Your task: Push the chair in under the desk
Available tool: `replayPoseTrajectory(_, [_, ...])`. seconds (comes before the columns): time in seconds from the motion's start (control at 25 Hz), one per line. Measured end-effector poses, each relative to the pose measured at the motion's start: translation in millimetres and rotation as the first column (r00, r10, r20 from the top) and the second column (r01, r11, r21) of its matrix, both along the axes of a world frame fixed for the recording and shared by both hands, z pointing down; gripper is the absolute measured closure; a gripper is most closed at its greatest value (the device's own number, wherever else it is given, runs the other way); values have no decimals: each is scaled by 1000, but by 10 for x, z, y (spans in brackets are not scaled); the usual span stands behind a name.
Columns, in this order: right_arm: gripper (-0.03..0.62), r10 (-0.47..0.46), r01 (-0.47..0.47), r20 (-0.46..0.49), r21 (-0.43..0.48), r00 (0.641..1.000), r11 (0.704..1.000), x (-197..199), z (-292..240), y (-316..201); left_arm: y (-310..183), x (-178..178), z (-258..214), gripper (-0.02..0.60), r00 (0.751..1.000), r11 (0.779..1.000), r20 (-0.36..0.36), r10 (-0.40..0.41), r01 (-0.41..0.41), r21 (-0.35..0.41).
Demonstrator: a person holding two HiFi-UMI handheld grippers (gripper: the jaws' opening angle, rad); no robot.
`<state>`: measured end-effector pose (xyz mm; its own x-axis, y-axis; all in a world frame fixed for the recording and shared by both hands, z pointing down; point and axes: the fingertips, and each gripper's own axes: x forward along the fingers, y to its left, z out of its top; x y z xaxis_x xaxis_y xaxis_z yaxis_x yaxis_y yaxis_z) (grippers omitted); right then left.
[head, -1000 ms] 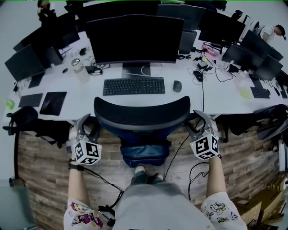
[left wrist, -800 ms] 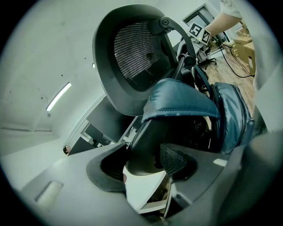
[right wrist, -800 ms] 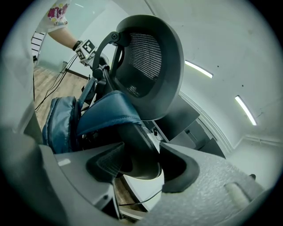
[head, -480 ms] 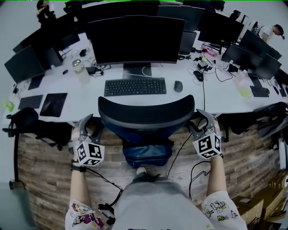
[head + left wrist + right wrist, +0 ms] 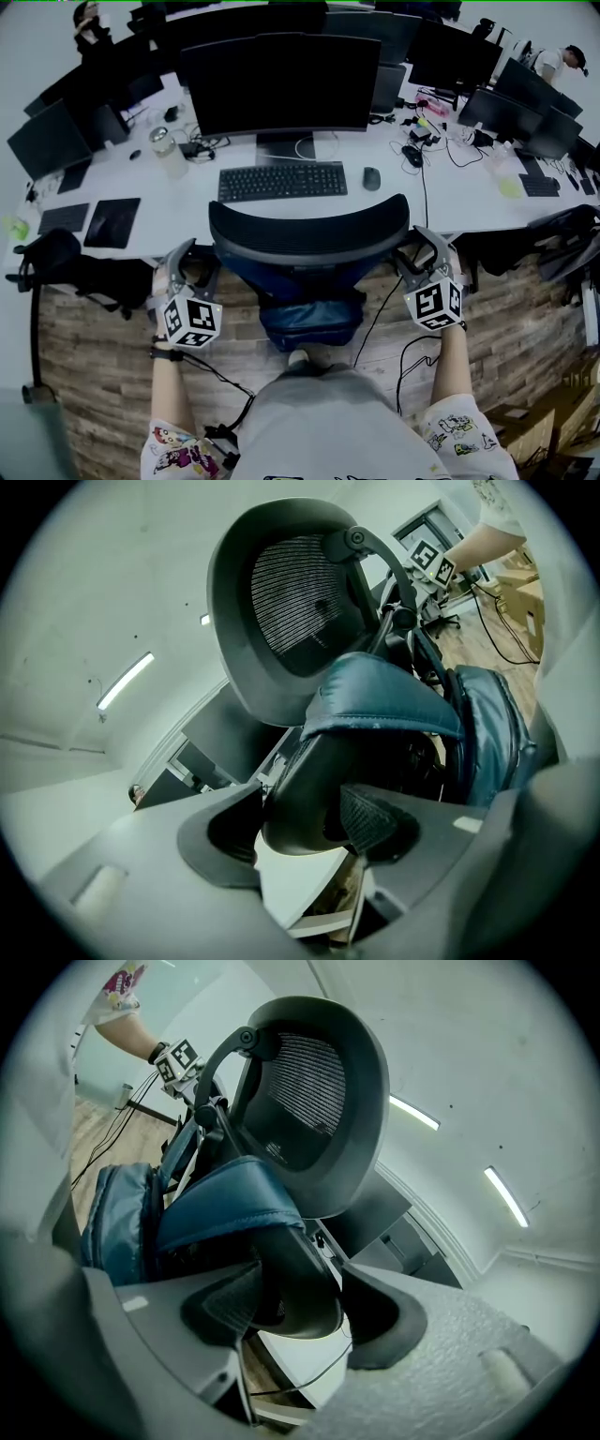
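Observation:
The office chair's black mesh back [image 5: 309, 234] stands at the white desk's [image 5: 187, 220] front edge, with a blue padded seat part [image 5: 309, 314] below it. My left gripper [image 5: 187, 261] is at the chair's left armrest. In the left gripper view that black armrest [image 5: 309, 789], under a blue pad [image 5: 375, 700], fills the left gripper [image 5: 300, 827], whose pads touch it. My right gripper [image 5: 424, 248] is at the right armrest. Its jaws are opening, and the armrest [image 5: 300, 1279] still lies inside the right gripper [image 5: 300, 1312].
A large monitor [image 5: 281, 84], keyboard [image 5: 281, 180], mouse [image 5: 371, 178] and bottle [image 5: 167, 148] sit on the desk. Cables [image 5: 375, 319] hang at the chair's right. Other black chairs stand at left [image 5: 56, 258] and right [image 5: 562, 239]. My feet [image 5: 305, 358] are just behind the chair.
The chair has moved a little forward toward the desk, its back now closer to the keyboard. Both grippers went forward with it at the armrests.

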<state>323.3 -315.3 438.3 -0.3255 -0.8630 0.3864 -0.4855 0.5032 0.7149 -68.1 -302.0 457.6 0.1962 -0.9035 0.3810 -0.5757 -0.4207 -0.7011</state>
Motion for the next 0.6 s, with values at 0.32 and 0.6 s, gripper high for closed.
replayPoseTrajectory(0.32, [335, 1, -2, 89, 13, 996, 1000, -49, -196, 220, 169, 21, -121, 318, 998, 1000, -54, -25, 25, 12])
replayPoseTrajectory(0.6, [348, -36, 31, 323, 22, 946, 999, -370, -378, 516, 417, 191, -246, 319, 974, 999, -220, -47, 52, 16])
